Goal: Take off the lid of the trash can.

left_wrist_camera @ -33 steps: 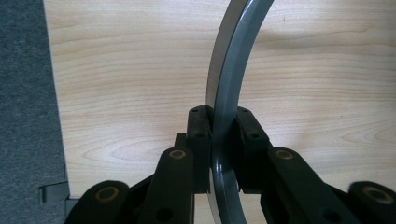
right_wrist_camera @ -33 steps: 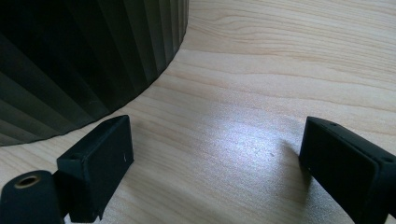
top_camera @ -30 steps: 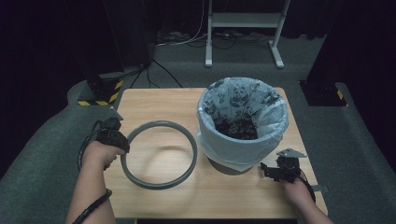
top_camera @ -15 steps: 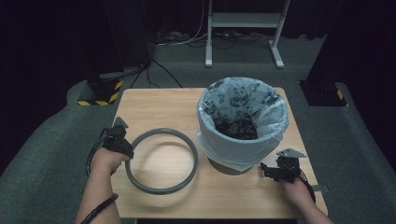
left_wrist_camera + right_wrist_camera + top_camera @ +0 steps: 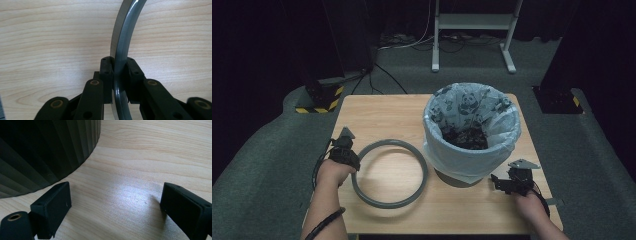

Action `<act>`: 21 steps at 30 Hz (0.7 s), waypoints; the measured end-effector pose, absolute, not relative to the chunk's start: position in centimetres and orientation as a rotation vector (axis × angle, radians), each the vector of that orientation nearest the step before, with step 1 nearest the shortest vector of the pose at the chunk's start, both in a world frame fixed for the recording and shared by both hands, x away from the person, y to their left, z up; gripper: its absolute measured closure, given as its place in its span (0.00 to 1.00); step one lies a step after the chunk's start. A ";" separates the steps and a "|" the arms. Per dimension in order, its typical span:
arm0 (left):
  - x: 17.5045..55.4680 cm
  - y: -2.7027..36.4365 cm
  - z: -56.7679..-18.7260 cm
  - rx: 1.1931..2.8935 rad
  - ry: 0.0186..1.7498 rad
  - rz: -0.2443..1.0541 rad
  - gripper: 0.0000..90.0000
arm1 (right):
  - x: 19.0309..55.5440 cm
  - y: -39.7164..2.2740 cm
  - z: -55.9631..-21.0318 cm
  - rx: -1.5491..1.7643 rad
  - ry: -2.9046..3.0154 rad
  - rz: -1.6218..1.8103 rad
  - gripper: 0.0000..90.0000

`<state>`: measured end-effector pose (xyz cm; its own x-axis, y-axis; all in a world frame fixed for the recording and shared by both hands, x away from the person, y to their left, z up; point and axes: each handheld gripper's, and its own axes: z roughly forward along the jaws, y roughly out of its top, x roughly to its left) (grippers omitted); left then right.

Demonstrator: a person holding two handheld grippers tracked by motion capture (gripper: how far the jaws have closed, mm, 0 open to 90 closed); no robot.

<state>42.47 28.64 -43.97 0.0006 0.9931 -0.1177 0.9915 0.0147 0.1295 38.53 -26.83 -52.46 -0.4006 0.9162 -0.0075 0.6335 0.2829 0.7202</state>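
A grey plastic ring (image 5: 389, 173) lies flat on the wooden table (image 5: 377, 115), left of a dark ribbed bin (image 5: 457, 176) lined with a panda-print bag (image 5: 469, 125). My left gripper (image 5: 349, 161) is at the ring's left rim, shut on it. In the left gripper view the ring (image 5: 123, 37) runs up between the two pads (image 5: 107, 72), which press its wall from both sides. My right gripper (image 5: 504, 184) rests on the table just right of the bin's base, open. In the right gripper view its jaws stand wide apart over bare wood, the bin's wall (image 5: 45, 152) at upper left.
The table's front edge (image 5: 437, 233) is close below both hands. Dark carpet surrounds the table. A white stand (image 5: 472, 30) and cables lie on the floor behind. A yellow-black striped block (image 5: 317, 106) sits at the far left corner.
My left gripper has come down and toward me along the table's left side, with the ring in it, and the ring now lies lower on the table. The right gripper has kept still.
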 end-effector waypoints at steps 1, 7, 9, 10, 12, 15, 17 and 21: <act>42.6 28.5 -44.1 2.089 2.105 0.012 0.87 | 38.5 -26.8 -52.5 1.392 2.135 0.902 0.11; 42.9 27.8 -44.6 2.120 2.101 0.038 0.86 | 38.5 -26.8 -52.5 1.392 2.135 0.901 0.11; 43.0 27.6 -45.0 2.135 2.111 0.051 0.86 | 38.5 -26.8 -52.5 1.395 2.132 0.904 0.11; 42.9 27.6 -45.1 2.131 2.113 0.042 0.86 | 38.5 -26.8 -52.5 1.392 2.134 0.902 0.11; 42.9 27.6 -45.4 2.137 2.109 0.039 0.86 | 38.5 -26.9 -52.5 1.390 2.136 0.900 0.11; 42.8 27.5 -45.9 2.133 2.107 0.045 0.85 | 38.5 -26.8 -52.5 1.393 2.134 0.901 0.11; 42.8 27.5 -46.3 2.157 2.108 0.039 0.85 | 38.5 -26.8 -52.5 1.393 2.135 0.901 0.11; 42.7 27.4 -46.8 2.151 2.117 0.039 0.84 | 38.5 -26.8 -52.5 1.391 2.135 0.901 0.11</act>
